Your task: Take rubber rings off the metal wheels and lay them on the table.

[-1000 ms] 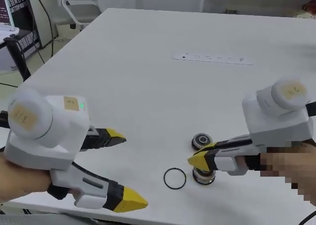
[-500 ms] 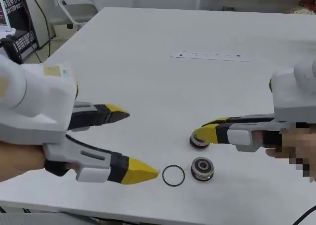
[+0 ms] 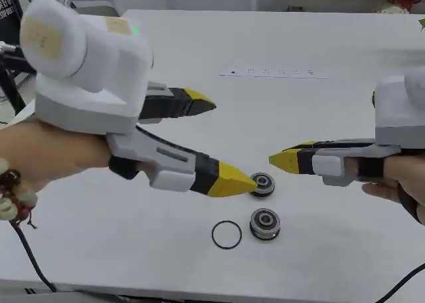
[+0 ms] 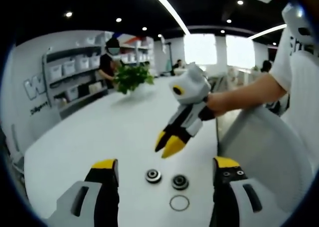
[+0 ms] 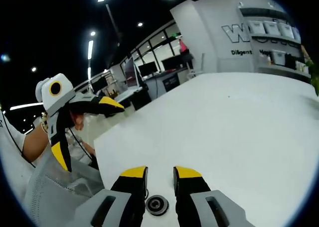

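Note:
Two small metal wheels lie on the white table (image 3: 166, 64): the far wheel (image 3: 262, 185) (image 4: 153, 175) (image 5: 157, 205) and the near wheel (image 3: 265, 223) (image 4: 180, 181). Left of the near wheel, a loose black rubber ring (image 3: 226, 234) (image 4: 179, 203) lies flat. My left gripper (image 3: 222, 143) (image 4: 165, 163) (image 5: 89, 132) is wide open and empty, its lower tip just left of the far wheel. My right gripper (image 3: 282, 160) (image 5: 160, 173) (image 4: 168, 145) hovers above and right of that wheel. Its jaws stand a narrow gap apart, holding nothing.
A white power strip (image 3: 272, 72) lies farther back on the table. The table's near edge runs just below the ring. A potted plant (image 4: 132, 77) stands at the table's end, with shelves and a person behind it. Chairs stand beyond the far left corner.
My left gripper has swung right and forward, its lower tip now beside the far wheel. The right gripper has risen off that wheel. The head camera has shifted.

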Available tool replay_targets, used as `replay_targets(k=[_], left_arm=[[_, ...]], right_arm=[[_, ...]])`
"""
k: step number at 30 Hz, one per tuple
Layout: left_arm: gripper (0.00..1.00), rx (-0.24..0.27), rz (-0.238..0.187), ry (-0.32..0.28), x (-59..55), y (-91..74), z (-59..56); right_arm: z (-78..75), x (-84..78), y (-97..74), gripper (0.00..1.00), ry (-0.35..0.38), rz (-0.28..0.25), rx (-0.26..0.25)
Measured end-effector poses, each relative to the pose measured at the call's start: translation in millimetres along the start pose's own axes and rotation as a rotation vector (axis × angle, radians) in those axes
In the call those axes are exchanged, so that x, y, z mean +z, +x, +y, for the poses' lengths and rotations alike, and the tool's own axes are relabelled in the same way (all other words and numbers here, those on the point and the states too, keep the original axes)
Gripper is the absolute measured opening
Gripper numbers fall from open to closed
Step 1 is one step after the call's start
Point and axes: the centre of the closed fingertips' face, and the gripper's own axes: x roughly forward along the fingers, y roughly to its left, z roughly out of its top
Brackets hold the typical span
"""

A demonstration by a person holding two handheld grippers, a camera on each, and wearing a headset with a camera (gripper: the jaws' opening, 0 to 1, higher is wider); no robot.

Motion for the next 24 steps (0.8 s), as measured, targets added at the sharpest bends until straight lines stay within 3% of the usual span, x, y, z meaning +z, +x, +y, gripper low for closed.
replay_targets(k=[4, 12, 15, 18, 24], left_arm=[[0.72, -0.036, 0.012, 0.025, -0.9, 17.2, -1.2], [0.68, -0.036, 0.018, 0.044, -12.5, 46.1, -1.4], [0.64, -0.044, 0.009, 0.023, -23.6, 54.0, -5.1], [0.59, -0.035, 0.011, 0.013, -36.4, 57.7, -5.1], [0.52, -0.036, 0.018, -0.043, -55.3, 62.2, -3.5]], right_arm=[[-2.8, -1.4, -1.2, 0.19, -0.007, 0.008, -0.01], [-11.1, -18.8, -3.5, 0.2, -0.07, 0.076, -0.01], [-16.7, -33.8, -7.8, 0.18, -0.037, 0.103, 0.009], [-23.2, -36.4, -7.1, 0.18, -0.005, 0.105, 0.006], [-14.1, -51.7, 0.8, 0.21, -0.046, 0.162, 0.055]])
